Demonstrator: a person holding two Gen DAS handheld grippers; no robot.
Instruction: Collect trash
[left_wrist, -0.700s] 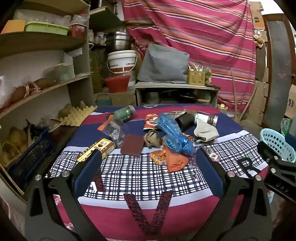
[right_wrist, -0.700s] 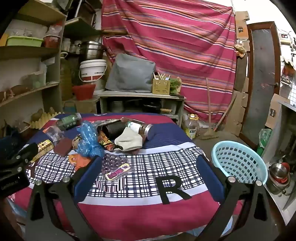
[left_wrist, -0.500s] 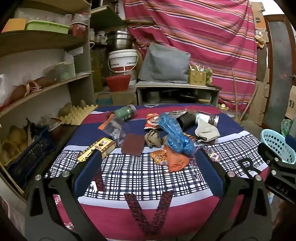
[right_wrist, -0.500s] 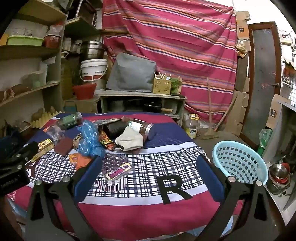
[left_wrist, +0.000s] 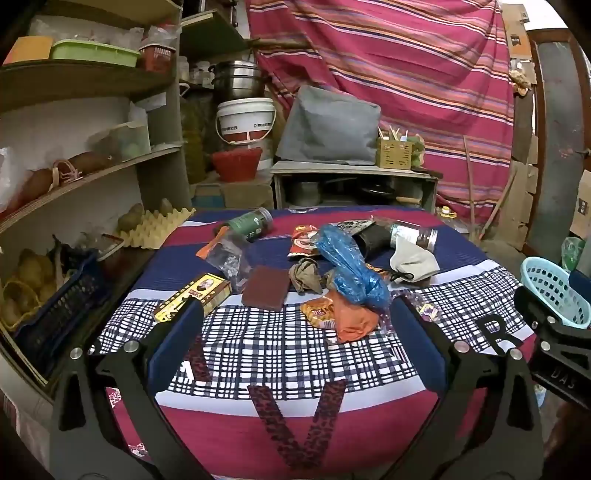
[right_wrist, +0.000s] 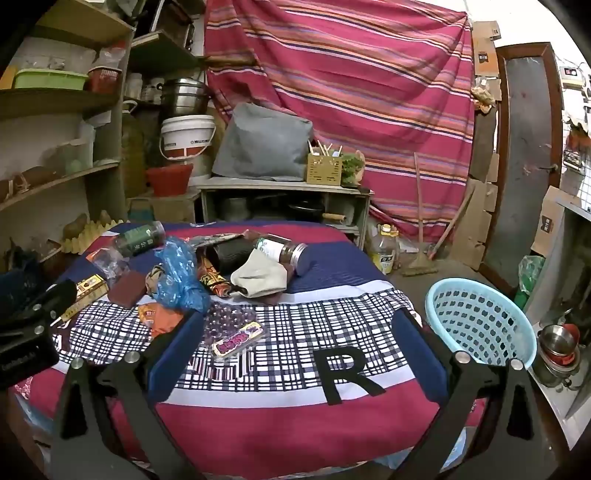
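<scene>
Trash lies heaped across the middle of a cloth-covered surface (left_wrist: 295, 417) striped in red, blue and plaid. At the heap's centre sits a crumpled blue plastic bag (left_wrist: 351, 269), with an orange wrapper (left_wrist: 343, 314) touching its near side and a flat maroon pad (left_wrist: 266, 288) just to its left. A yellow-and-black box (left_wrist: 194, 295) lies further left, near the surface's edge. Behind the heap, two clear jars rest on their sides — a green-labelled jar (left_wrist: 247, 225) at the back left and a second jar (left_wrist: 413, 234) at the back right, beside a pale cloth pouch (left_wrist: 410, 262). A bubble-wrap strip with a purple label (right_wrist: 240, 339) lies alone on the plaid, nearer the right tool.

Both tools hover at the near edge, touching nothing. The left tool (left_wrist: 295, 332) has its blue-padded fingers spread wide apart; the right tool (right_wrist: 295, 332) is spread just as wide. A light blue mesh basket (right_wrist: 480, 321) stands off the surface's right side. Cluttered shelves (left_wrist: 85, 77) line the left wall.
</scene>
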